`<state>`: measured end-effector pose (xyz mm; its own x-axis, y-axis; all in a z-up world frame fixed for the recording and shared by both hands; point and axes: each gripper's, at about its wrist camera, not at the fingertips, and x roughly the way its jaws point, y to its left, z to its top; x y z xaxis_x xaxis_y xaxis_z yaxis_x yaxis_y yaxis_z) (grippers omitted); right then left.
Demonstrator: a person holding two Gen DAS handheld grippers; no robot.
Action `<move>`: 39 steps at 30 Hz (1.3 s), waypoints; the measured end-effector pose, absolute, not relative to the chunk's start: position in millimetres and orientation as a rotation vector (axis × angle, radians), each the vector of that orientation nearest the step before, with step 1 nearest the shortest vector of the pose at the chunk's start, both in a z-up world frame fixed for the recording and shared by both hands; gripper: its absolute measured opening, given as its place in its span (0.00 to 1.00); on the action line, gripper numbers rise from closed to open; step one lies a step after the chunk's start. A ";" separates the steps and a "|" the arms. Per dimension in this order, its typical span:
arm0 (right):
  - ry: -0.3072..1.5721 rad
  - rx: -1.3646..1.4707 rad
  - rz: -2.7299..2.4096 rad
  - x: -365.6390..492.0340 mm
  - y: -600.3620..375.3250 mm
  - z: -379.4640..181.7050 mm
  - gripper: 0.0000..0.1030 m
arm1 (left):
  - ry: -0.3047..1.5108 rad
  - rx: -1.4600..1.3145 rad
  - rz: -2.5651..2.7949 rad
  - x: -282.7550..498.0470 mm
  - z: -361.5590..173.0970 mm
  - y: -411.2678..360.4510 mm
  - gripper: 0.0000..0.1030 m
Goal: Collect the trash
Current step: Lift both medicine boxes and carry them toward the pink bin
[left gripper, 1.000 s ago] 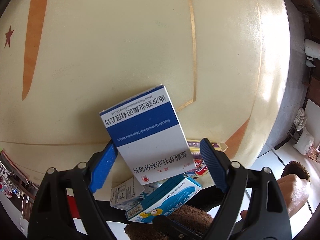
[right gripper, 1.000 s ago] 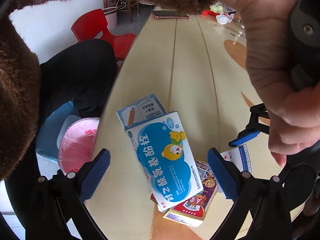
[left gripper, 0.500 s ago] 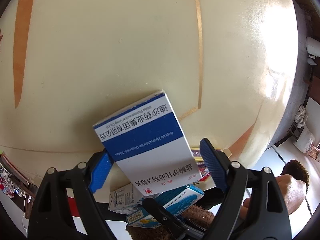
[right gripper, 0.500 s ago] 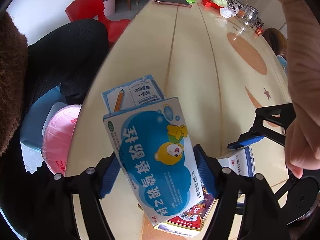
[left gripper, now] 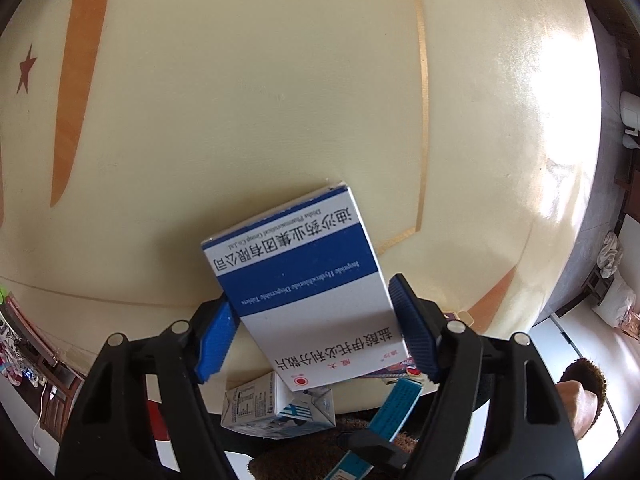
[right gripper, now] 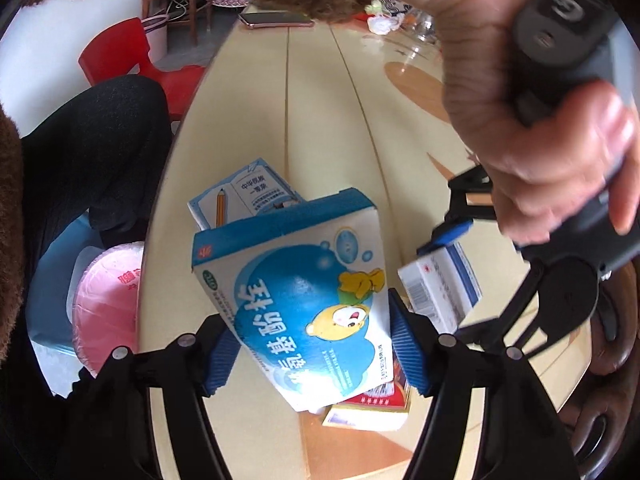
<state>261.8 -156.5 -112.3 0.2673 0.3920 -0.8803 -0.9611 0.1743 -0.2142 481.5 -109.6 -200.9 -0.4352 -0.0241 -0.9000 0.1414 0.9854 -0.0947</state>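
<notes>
A: State of the left gripper?

B: Its jaws are closing on the blue-and-white cardboard medicine box, lifted off the cream table.

A: The right gripper?

B: Closing on the teal bear-printed carton. This looks like the pick-up step; next, carry both to the pink-lined bin beside the table.

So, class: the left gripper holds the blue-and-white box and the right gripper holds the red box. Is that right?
Not quite. The right gripper holds the blue bear box, as the right wrist view shows; its jaws are closing on it. The left gripper does hold the blue-and-white box.
</notes>
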 end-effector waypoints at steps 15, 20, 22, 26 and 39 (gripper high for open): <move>0.831 -0.923 0.977 254.3 -166.2 -91.5 0.63 | 1.899 0.166 -0.207 437.2 -153.3 -131.6 0.69; 0.835 -0.935 0.955 238.8 -164.2 -78.2 0.63 | 1.860 0.172 -0.212 418.6 -127.2 -128.7 0.69; 0.835 -0.945 0.947 230.9 -163.0 -73.3 0.63 | 1.843 0.174 -0.214 413.9 -114.8 -128.9 0.69; 0.845 -0.960 0.932 212.9 -159.2 -62.8 0.63 | 1.803 0.181 -0.217 394.0 -88.7 -126.9 0.69; 0.838 -0.982 0.892 148.7 -142.6 -29.3 0.63 | 1.703 0.235 -0.241 338.7 -29.7 -82.4 0.69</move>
<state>148.7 -142.6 -29.3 0.3925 0.2351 -0.8892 -0.9022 0.2862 -0.3226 338.7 -82.4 -29.7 -0.1435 0.0177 -0.9895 0.2914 0.9563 -0.0251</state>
